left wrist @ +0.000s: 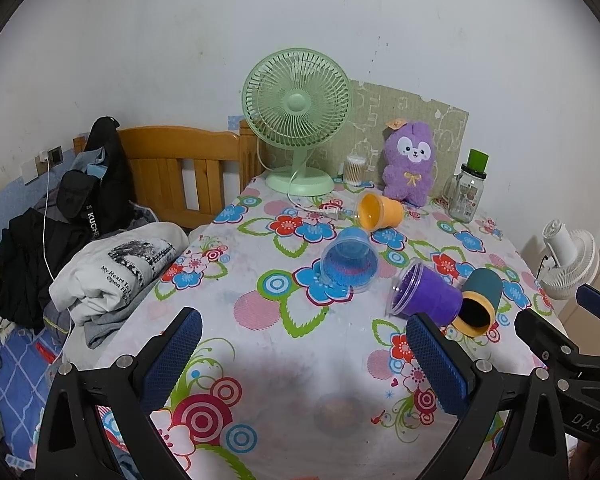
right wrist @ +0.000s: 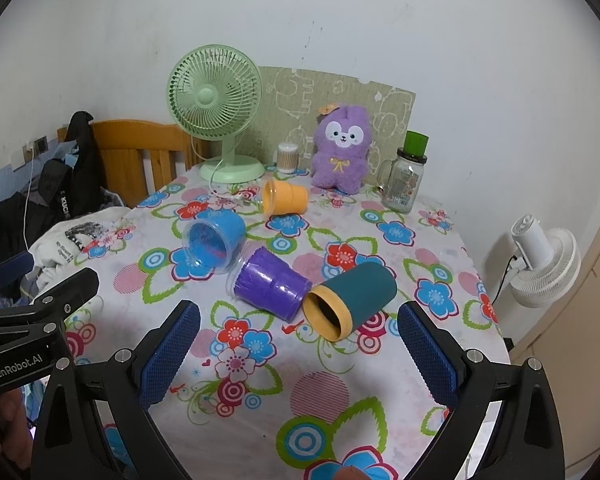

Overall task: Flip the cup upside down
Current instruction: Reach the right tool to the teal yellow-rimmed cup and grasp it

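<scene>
Several cups lie on their sides on the flowered tablecloth [left wrist: 300, 360]: an orange one [left wrist: 380, 210] [right wrist: 286, 198] at the back, a blue one [left wrist: 350, 266] [right wrist: 216, 240], a purple one [left wrist: 426, 294] [right wrist: 272, 284], and a teal cup with a yellow rim [left wrist: 480, 302] [right wrist: 350, 300]. My left gripper [left wrist: 304, 356] is open and empty, short of the blue and purple cups. My right gripper [right wrist: 298, 354] is open and empty, just short of the teal cup. The right gripper also shows at the right edge of the left wrist view [left wrist: 560, 344].
At the table's back stand a green fan [left wrist: 296, 120] [right wrist: 216, 108], a purple plush [left wrist: 410, 162] [right wrist: 342, 148], a cotton-swab jar [right wrist: 287, 157] and a glass jar with a green lid [left wrist: 470, 186] [right wrist: 406, 178]. Clothes [left wrist: 112, 272] pile on the bed at left. A white fan [right wrist: 540, 264] stands at right.
</scene>
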Tool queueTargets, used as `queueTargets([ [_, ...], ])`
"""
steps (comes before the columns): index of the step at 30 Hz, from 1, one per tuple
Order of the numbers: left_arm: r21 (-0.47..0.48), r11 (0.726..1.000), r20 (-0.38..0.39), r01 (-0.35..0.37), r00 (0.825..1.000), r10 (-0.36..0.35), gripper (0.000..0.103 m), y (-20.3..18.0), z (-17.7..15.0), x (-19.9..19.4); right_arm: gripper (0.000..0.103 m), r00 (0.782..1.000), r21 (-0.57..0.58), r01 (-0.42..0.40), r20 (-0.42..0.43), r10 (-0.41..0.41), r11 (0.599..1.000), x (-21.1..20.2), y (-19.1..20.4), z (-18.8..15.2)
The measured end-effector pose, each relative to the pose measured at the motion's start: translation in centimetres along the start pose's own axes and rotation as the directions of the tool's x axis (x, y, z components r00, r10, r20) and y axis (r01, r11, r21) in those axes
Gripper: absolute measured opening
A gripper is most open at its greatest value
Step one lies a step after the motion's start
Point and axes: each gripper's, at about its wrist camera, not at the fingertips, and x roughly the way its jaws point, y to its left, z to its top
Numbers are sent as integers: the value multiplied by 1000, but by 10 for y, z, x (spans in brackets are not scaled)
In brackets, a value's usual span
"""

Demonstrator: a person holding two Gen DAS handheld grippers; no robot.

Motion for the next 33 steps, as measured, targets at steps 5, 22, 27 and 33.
queueTargets([
  [5, -2, 1000, -14, -1, 1000, 1, 103, -1, 1, 8, 100, 1000, 1, -1, -16, 1, 1000, 8, -1, 1],
  [22, 8, 1000, -107, 23, 994, -22, 103, -12, 2, 56, 100, 989, 99, 81, -135, -67, 992, 58, -57, -7],
  [27, 14, 999, -128, 39, 991, -37, 103, -21, 3, 71, 100, 984, 124, 69, -169, -47, 990, 74, -67, -6],
  [33, 54, 994, -125, 99, 988, -92, 103, -41, 14, 87, 100, 981, 272, 67, -191, -14, 960, 101, -93, 9],
])
